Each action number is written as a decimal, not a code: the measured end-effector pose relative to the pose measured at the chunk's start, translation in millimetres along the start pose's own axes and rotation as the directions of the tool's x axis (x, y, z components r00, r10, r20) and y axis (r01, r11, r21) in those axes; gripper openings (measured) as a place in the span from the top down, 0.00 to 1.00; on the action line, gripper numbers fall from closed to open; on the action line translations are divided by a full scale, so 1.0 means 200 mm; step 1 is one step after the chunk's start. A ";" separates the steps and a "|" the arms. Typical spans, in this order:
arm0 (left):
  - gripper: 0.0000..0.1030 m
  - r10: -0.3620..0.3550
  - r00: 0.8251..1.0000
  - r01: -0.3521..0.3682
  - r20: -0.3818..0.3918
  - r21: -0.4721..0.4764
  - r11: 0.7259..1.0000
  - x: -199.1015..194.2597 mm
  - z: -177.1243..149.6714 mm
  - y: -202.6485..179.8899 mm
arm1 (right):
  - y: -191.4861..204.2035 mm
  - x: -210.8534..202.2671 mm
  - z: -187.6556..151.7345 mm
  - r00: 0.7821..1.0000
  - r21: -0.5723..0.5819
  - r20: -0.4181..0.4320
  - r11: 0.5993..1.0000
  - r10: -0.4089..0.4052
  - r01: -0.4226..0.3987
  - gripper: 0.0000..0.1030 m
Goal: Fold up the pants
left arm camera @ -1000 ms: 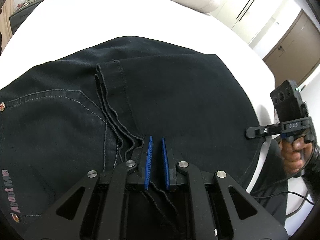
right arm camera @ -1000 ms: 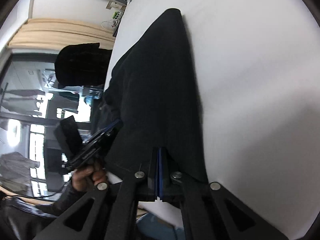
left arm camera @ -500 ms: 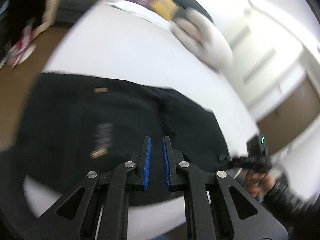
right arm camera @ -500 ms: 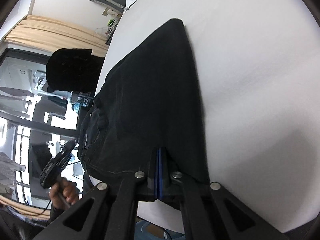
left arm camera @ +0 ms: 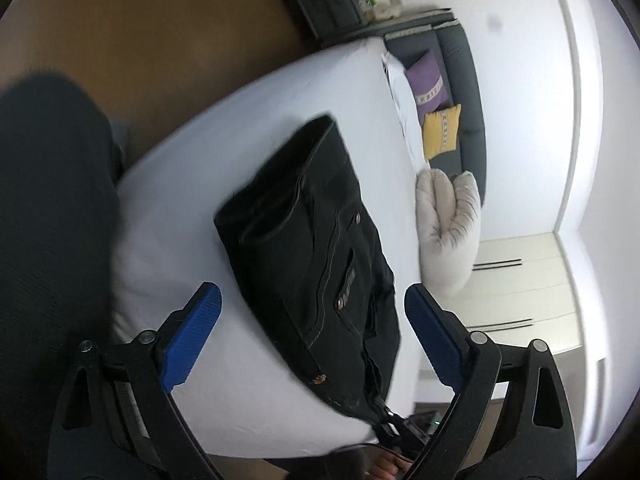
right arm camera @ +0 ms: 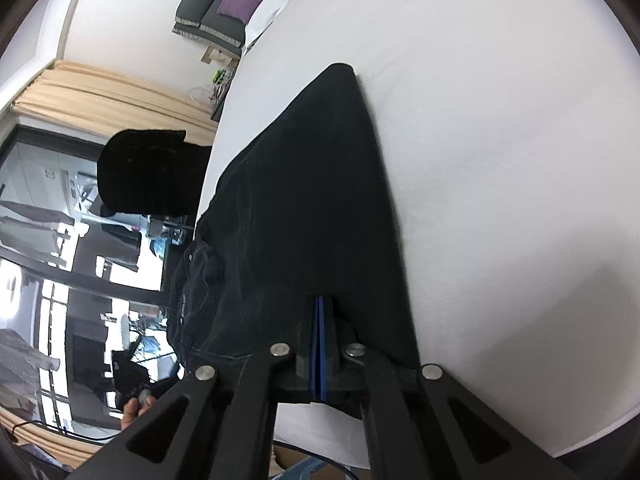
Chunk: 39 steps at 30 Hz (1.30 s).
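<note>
The black pants (left arm camera: pixel 316 256) lie folded into a compact bundle on the white bed (left arm camera: pixel 192 208); a back pocket, rivets and waistband show. My left gripper (left arm camera: pixel 312 336) is open wide and empty, held above and back from the bundle. My right gripper (right arm camera: pixel 320 320) is shut on the near edge of the pants (right arm camera: pixel 304 208) at the bed's front edge; it also shows in the left wrist view at the bundle's near corner (left arm camera: pixel 384 420).
A beige pillow (left arm camera: pixel 448 224) lies on the bed beyond the pants. A dark sofa (left arm camera: pixel 460 92) with purple and yellow cushions stands behind. Brown floor (left arm camera: pixel 160 40) lies left of the bed. White sheet (right arm camera: pixel 500 160) stretches right of the pants.
My left gripper let go of the pants, opened wide and pulled up and back, swinging to look down the bed. My right gripper stays shut on the pants' edge.
</note>
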State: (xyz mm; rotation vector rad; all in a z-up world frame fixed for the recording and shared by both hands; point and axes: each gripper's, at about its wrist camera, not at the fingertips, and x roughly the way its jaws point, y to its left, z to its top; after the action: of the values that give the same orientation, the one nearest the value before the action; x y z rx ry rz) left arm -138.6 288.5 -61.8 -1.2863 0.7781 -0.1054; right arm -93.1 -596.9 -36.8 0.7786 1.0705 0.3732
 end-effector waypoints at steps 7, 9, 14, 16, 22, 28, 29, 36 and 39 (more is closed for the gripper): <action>0.20 -0.050 0.999 0.049 -0.008 -0.066 0.997 0.11 -0.04 0.09 | 0.00 0.00 0.01 1.000 0.001 -0.002 1.000 -0.001 0.001 1.00; 0.26 -0.062 0.998 0.062 -0.002 -0.094 0.994 0.16 -0.05 0.11 | 0.00 0.00 0.01 1.000 -0.001 -0.002 1.000 -0.002 0.002 1.00; 0.65 -0.078 0.997 0.075 -0.010 -0.175 0.982 0.21 -0.03 0.19 | 0.03 -0.03 0.02 1.000 -0.005 0.006 1.000 0.000 0.000 0.98; 0.71 -0.082 0.996 0.077 -0.019 -0.186 0.980 0.23 -0.03 0.20 | 0.05 -0.07 0.04 1.000 -0.006 0.017 1.000 0.008 -0.008 0.95; 0.83 -0.062 0.998 0.061 -0.006 -0.089 0.994 0.20 -0.02 0.07 | 0.29 -0.10 0.15 0.998 -0.087 0.018 0.994 0.063 -0.062 0.93; 0.84 -0.037 0.999 0.036 0.006 0.102 0.994 0.17 -0.01 -0.18 | 0.63 0.20 0.26 0.988 -0.191 -0.088 0.971 0.130 -0.145 0.50; 0.84 -0.034 0.999 0.033 0.005 0.138 0.990 0.16 -0.01 -0.23 | 0.68 0.29 0.27 0.986 -0.207 -0.124 0.968 0.114 -0.138 0.50; 0.84 -0.011 1.000 0.013 -0.006 0.365 0.931 0.17 -0.09 -0.54 | 0.83 0.76 0.27 0.950 -0.252 -0.309 0.961 0.035 -0.117 0.79; 0.84 0.010 1.000 -0.005 -0.009 0.455 0.890 0.19 -0.15 -0.65 | 0.81 0.92 0.25 0.930 -0.240 -0.368 0.966 0.001 -0.096 0.80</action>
State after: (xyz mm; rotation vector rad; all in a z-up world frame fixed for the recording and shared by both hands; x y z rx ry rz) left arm -83.0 204.8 33.2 -0.8345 0.7146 -0.2742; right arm 49.4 -391.7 -23.7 0.5152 1.3218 0.7048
